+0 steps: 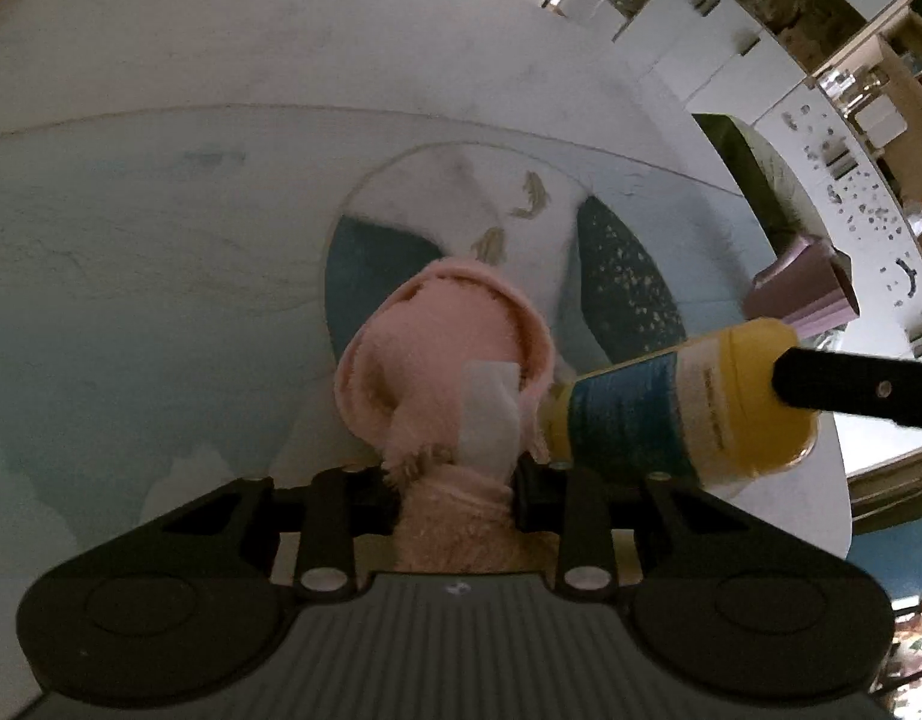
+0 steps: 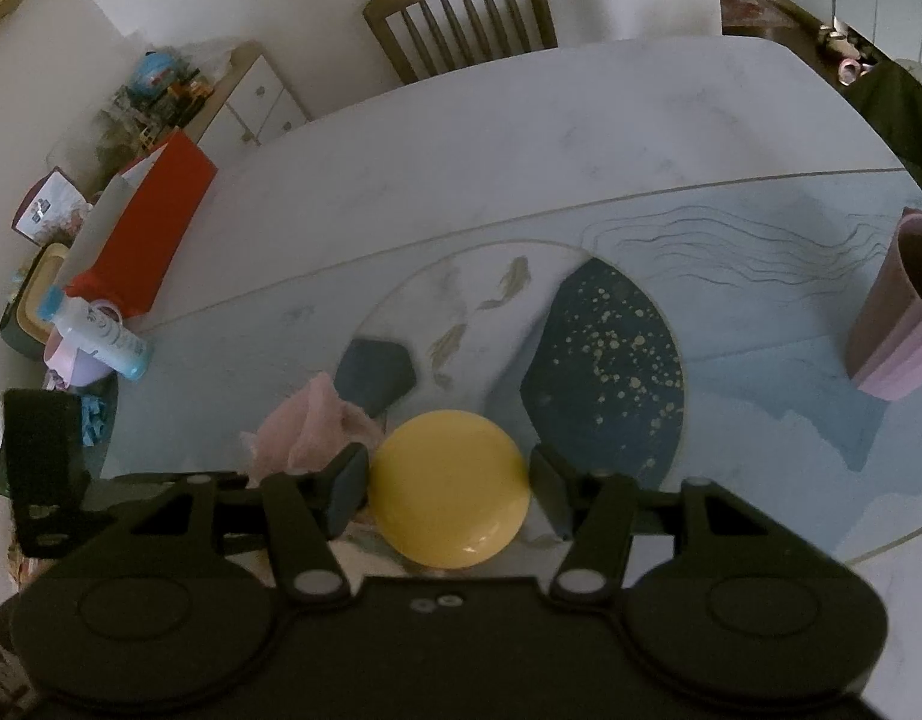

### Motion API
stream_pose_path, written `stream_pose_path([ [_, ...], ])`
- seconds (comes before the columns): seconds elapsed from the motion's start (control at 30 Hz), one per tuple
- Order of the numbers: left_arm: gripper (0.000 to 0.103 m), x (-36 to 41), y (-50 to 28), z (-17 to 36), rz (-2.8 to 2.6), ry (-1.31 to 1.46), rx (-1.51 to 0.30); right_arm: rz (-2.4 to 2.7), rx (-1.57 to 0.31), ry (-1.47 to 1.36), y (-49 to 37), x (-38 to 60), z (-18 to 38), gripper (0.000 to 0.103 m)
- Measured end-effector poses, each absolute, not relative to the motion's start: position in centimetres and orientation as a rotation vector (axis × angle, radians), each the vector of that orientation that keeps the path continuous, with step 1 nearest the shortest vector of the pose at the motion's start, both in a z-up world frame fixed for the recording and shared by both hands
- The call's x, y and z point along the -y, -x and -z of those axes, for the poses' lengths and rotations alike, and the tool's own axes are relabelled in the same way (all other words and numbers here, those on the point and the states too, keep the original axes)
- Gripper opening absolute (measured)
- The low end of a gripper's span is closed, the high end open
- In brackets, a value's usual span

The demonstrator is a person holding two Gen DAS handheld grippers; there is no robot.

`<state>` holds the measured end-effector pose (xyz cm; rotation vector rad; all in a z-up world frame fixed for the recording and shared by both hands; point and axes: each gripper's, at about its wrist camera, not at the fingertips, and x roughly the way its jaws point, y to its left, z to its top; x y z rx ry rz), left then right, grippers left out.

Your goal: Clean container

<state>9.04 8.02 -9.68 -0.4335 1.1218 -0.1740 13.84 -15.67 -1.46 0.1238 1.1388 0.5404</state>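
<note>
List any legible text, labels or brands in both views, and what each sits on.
Nothing can be read.
yellow container, blue and white label: print too blurred.
White bottle with blue cap: grey printing, too small.
Packet beside the red box: dark mark, illegible.
Cloth, white tag: looks blank.

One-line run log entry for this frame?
phase: wiping | left gripper: shut on pink cloth | right gripper: shut on yellow bottle | cloth at bottle neck

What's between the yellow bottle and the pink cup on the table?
Only bare table with its dark speckled print between yellow bottle and pink cup, seen from the right wrist.
</note>
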Motion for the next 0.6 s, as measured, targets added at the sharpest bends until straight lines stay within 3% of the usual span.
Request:
stream_pose_path([
  [0.17, 0.032, -8.5, -8.7, 9.0, 0.213, 0.446, -1.109, -0.543, -1.139, -0.116, -13.9, 15.5, 1.4, 0.059],
  [0.23, 0.041, -8.5, -8.3, 8.4, 0.227, 0.428, -1.097, -0.543, -1.138, -0.111, -13.9, 15.4, 1.4, 0.059],
  [0.3, 0.063, -8.5, -7.8, 7.7, 0.223, 0.399, -1.077, -0.543, -1.138, -0.11, -13.8, 15.3, 1.4, 0.059],
  [0.37, 0.073, -8.6, -7.3, 7.0, 0.209, 0.378, -1.042, -0.545, -1.136, -0.106, -13.8, 15.2, 1.4, 0.059],
  [0.53, 0.068, -9.0, -7.3, 6.9, 0.216, 0.383, -1.03, -0.54, -1.136, -0.108, -13.8, 15.1, 1.4, 0.059],
  [0.6, 0.046, -8.9, -7.5, 7.4, 0.219, 0.392, -1.049, -0.538, -1.138, -0.113, -13.8, 15.1, 1.4, 0.059],
])
